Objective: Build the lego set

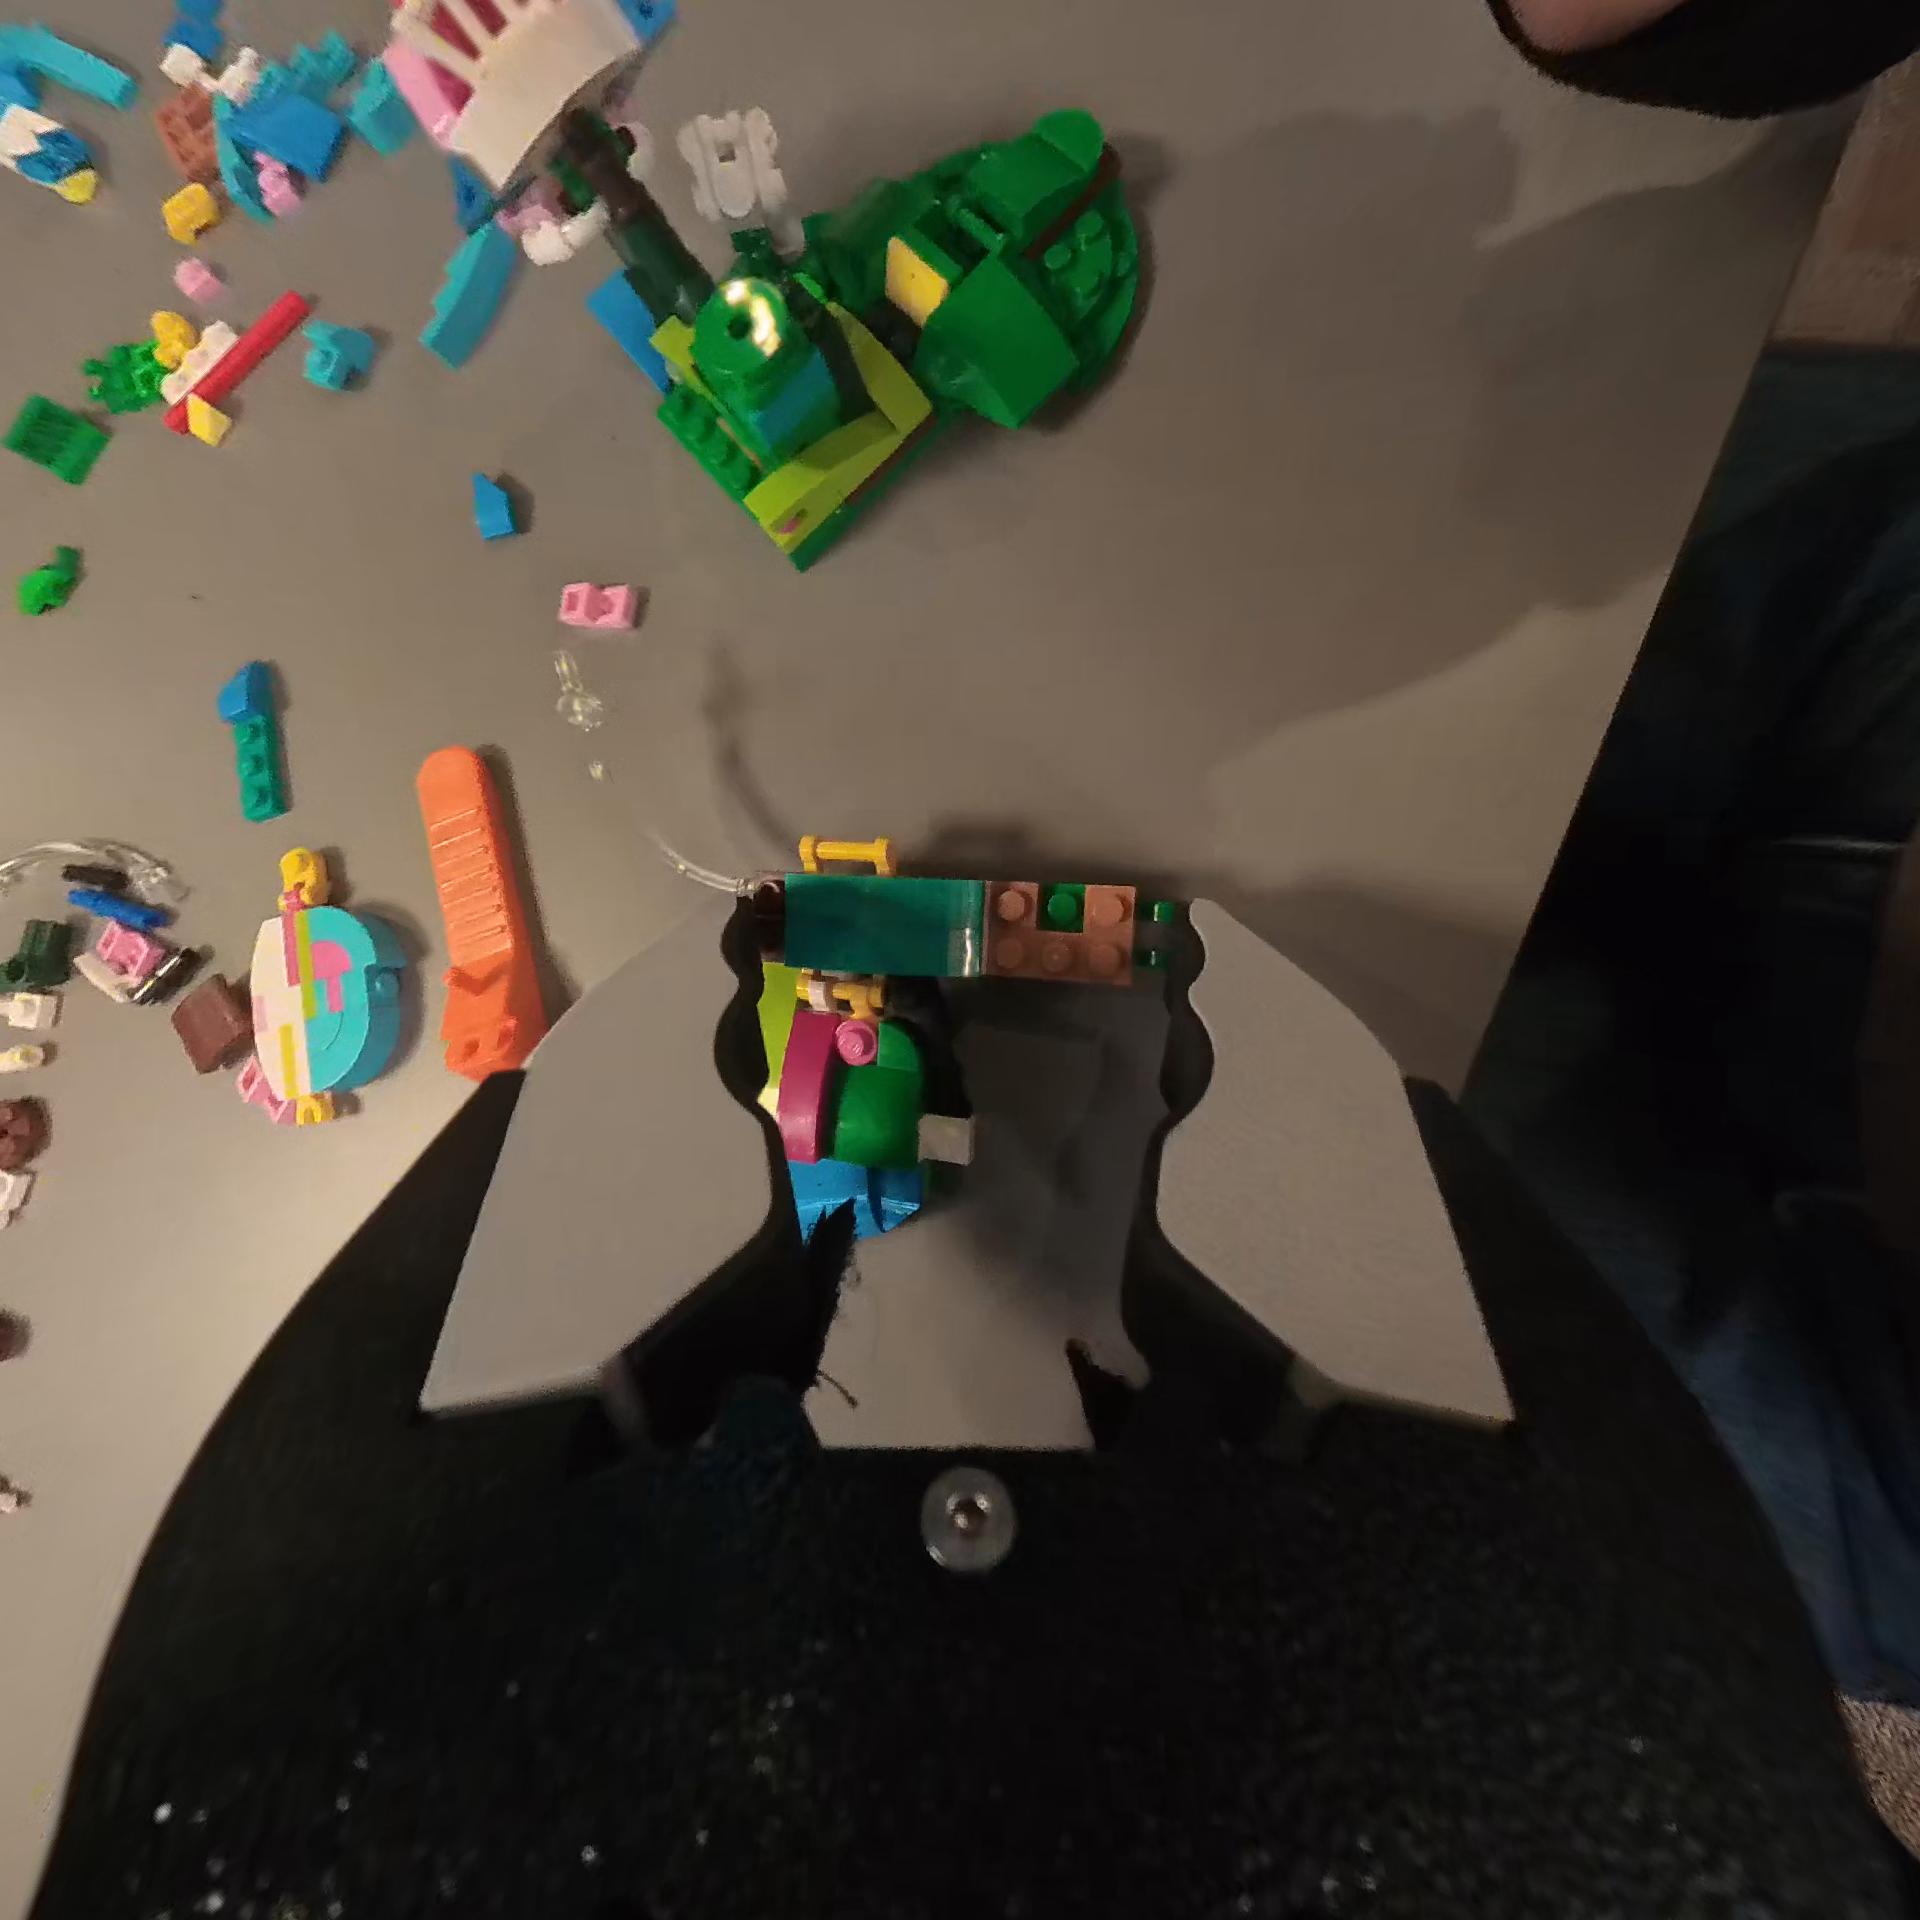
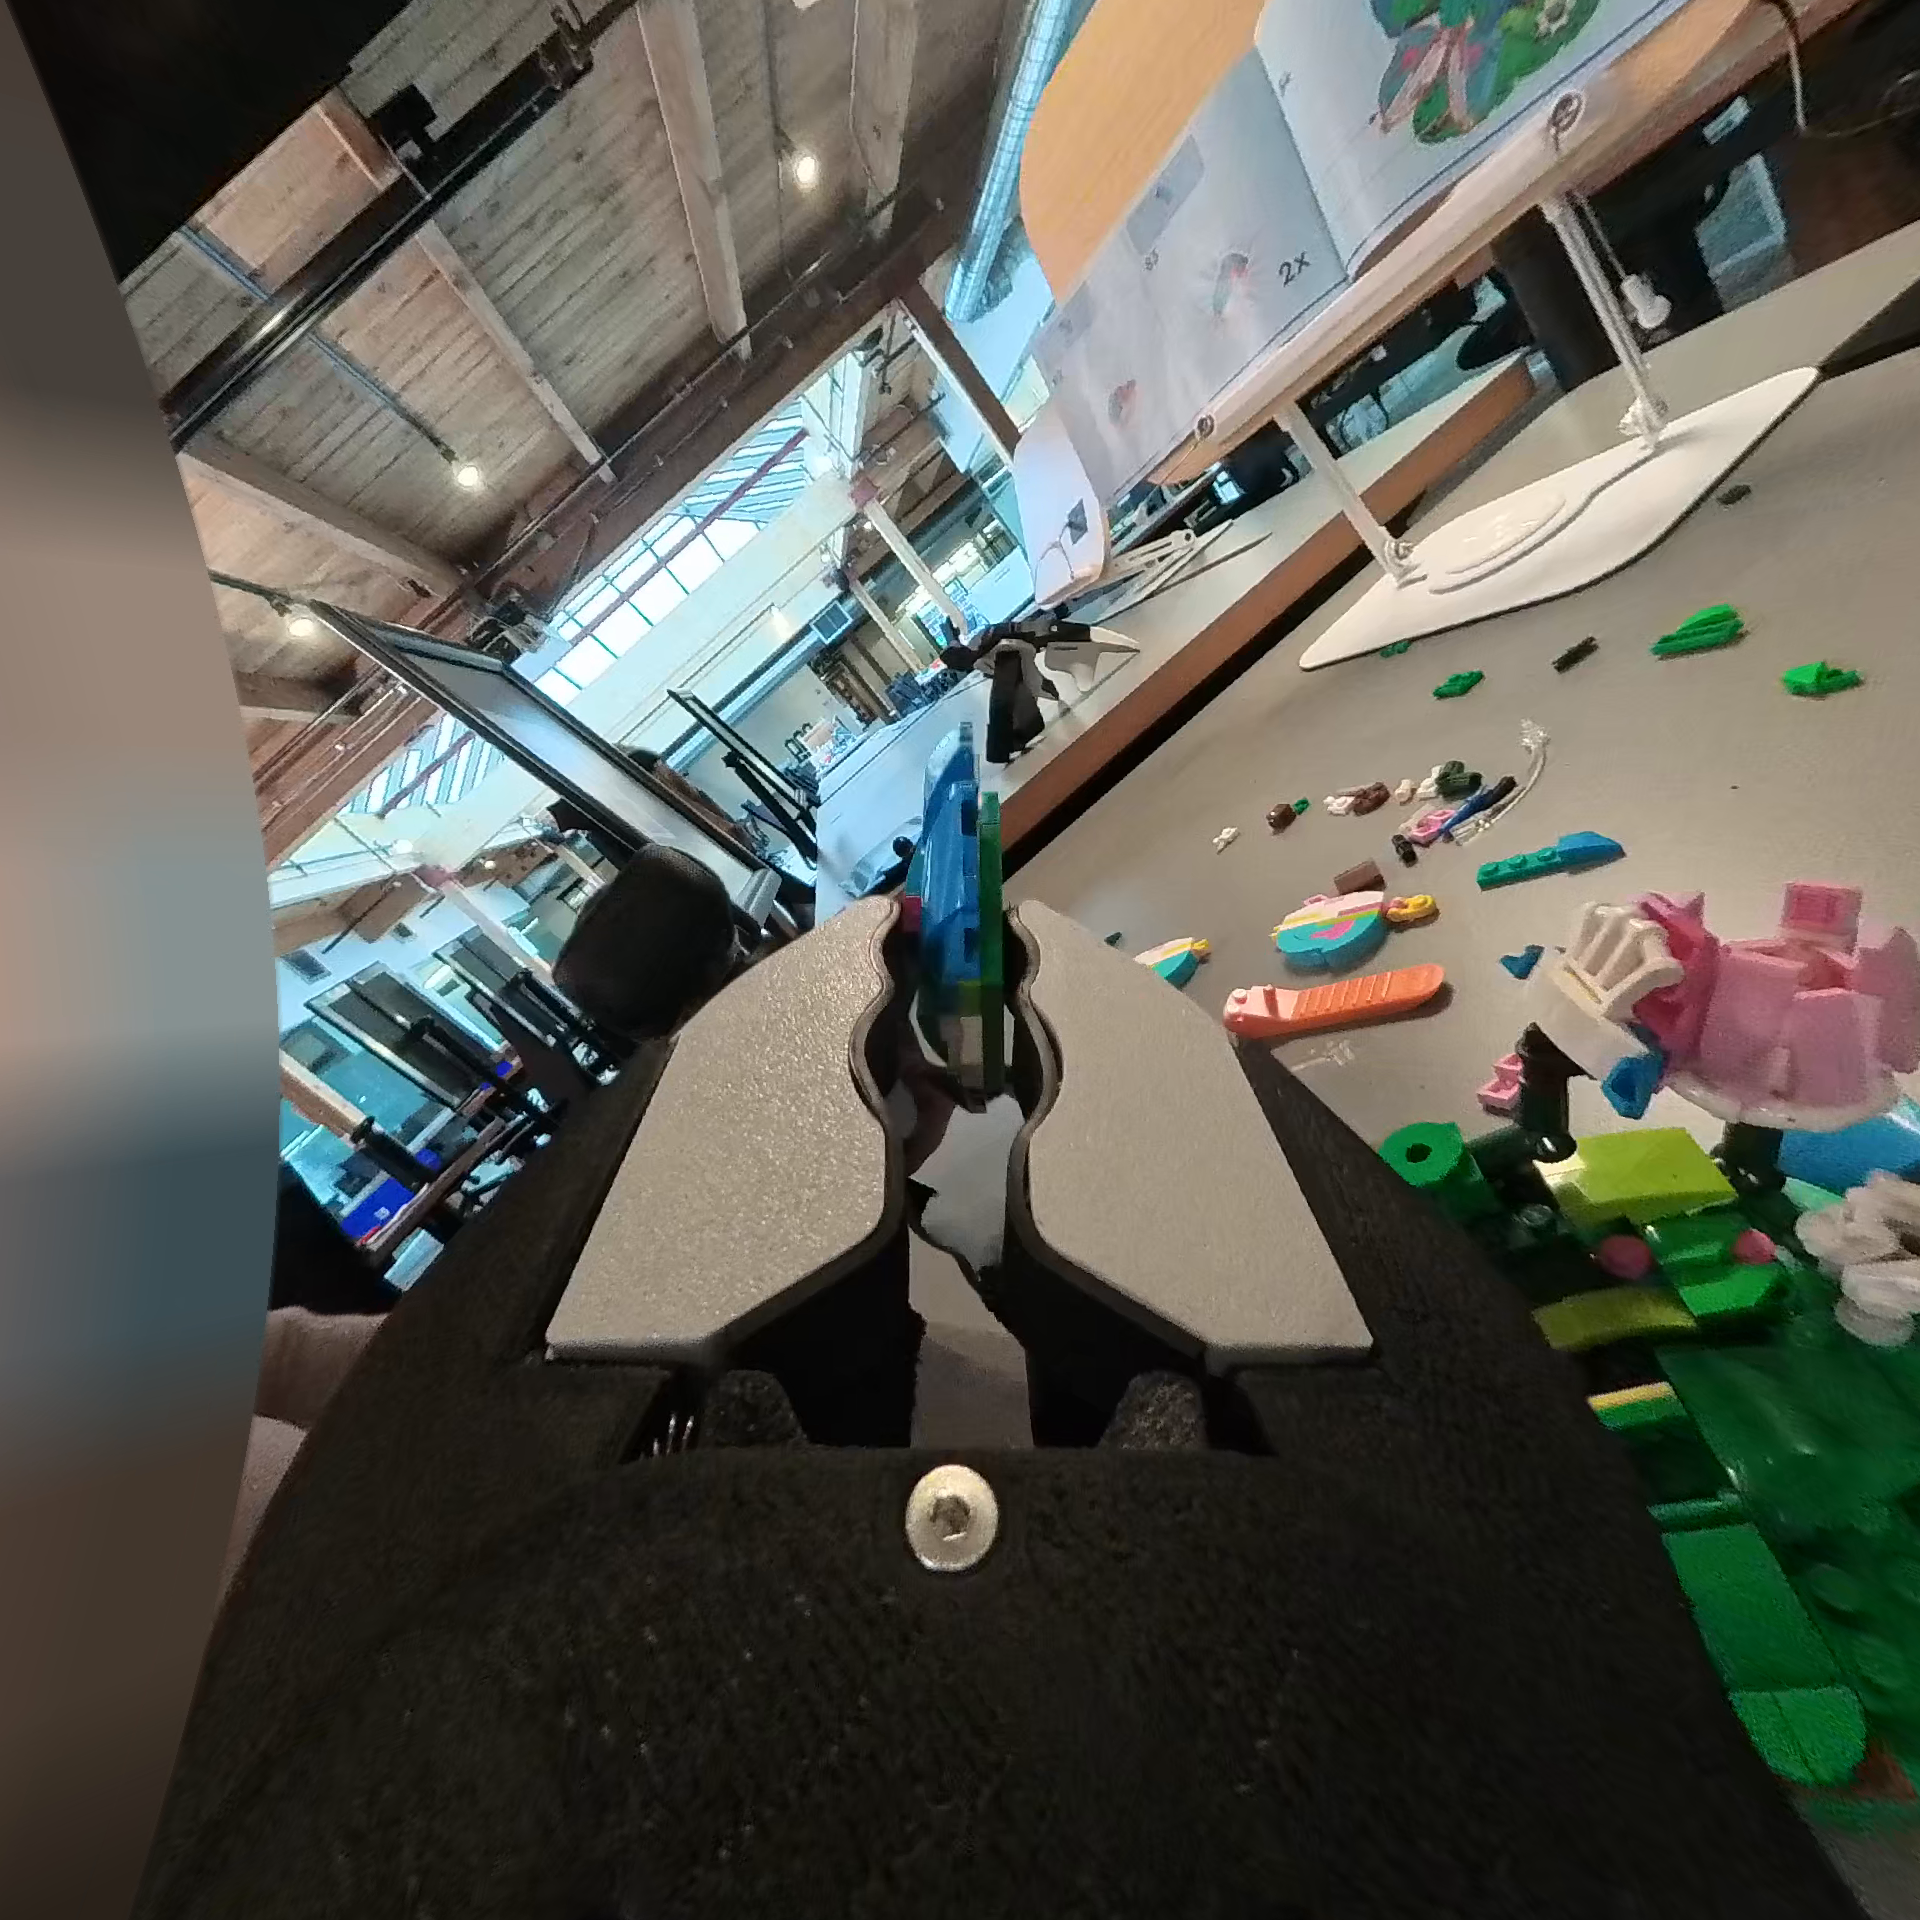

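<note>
My left gripper (image 1: 961,930) is shut on a small lego assembly (image 1: 883,925): a teal bar joined to a brown plate spans the gap between the fingertips, with magenta, green and blue parts below it. It hangs above the grey table (image 1: 1195,644). My right gripper (image 2: 956,920) is shut on a thin blue and green plate piece (image 2: 951,894) that stands on edge, raised and pointing off the table. The large green build (image 1: 914,332) sits on the table ahead of the left gripper. It also shows at the right gripper's lower right (image 2: 1683,1278), with a pink and white flower part (image 2: 1766,1023) above it.
Loose bricks lie scattered at the left (image 1: 249,208). An orange brick separator (image 1: 483,920) and a round turquoise and pink disc (image 1: 327,997) lie nearby. The table edge (image 1: 1621,727) runs down the right. An instruction booklet on a white stand (image 2: 1299,208) is at the back.
</note>
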Demonstrator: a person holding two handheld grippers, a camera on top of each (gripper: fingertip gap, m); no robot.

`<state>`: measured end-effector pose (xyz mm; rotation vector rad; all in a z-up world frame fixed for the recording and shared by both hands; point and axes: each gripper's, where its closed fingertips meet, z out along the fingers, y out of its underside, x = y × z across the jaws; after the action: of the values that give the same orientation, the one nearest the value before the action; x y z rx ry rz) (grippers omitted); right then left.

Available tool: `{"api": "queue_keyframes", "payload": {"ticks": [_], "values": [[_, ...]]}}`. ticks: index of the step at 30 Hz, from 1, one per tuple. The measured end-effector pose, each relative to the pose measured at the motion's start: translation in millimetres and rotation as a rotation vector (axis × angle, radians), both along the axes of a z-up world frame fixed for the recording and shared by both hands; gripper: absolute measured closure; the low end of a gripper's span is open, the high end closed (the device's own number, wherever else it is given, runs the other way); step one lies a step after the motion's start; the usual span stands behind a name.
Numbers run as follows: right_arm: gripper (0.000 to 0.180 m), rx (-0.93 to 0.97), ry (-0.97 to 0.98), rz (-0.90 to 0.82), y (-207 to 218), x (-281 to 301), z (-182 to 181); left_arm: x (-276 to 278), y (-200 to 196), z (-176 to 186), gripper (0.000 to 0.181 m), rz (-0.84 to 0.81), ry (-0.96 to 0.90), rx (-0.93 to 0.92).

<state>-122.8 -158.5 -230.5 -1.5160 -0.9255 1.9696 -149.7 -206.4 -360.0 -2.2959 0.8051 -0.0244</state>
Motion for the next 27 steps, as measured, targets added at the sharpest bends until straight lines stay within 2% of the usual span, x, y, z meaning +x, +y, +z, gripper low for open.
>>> {"api": "queue_keyframes", "payload": {"ticks": [1, 5, 10, 14, 19, 24, 27], "values": [[0.164, -0.001, -0.004, 0.003, -0.7, -0.9, -0.8, -1.7, -0.1, 0.9, 0.106, 0.01, -0.006, 0.012], [0.165, -0.008, -0.006, 0.023, -4.3, -3.4, -1.3, -6.8, -5.4, -2.1, 0.106, 0.039, -0.008, -0.036], [0.165, 0.022, 0.012, 0.009, -1.5, 0.8, 6.2, -11.3, -12.9, -5.0, 0.106, 0.151, 0.005, -0.133], [0.165, 0.05, 0.047, -0.028, 10.3, 11.2, 19.0, -11.5, -11.1, 5.5, 0.092, 0.197, -0.01, -0.076], [0.165, 0.057, 0.079, -0.051, 21.8, 22.2, 29.7, -23.3, -24.2, 26.0, 0.09, 0.268, -0.068, -0.033], [0.165, 0.054, 0.1, -0.041, 22.0, 23.7, 34.2, -35.6, -36.0, 5.1, 0.085, 0.302, -0.144, -0.133], [0.164, 0.06, 0.101, -0.019, 16.2, 22.1, 33.5, -38.4, -36.9, -1.2, 0.086, 0.291, -0.128, -0.151]]}}
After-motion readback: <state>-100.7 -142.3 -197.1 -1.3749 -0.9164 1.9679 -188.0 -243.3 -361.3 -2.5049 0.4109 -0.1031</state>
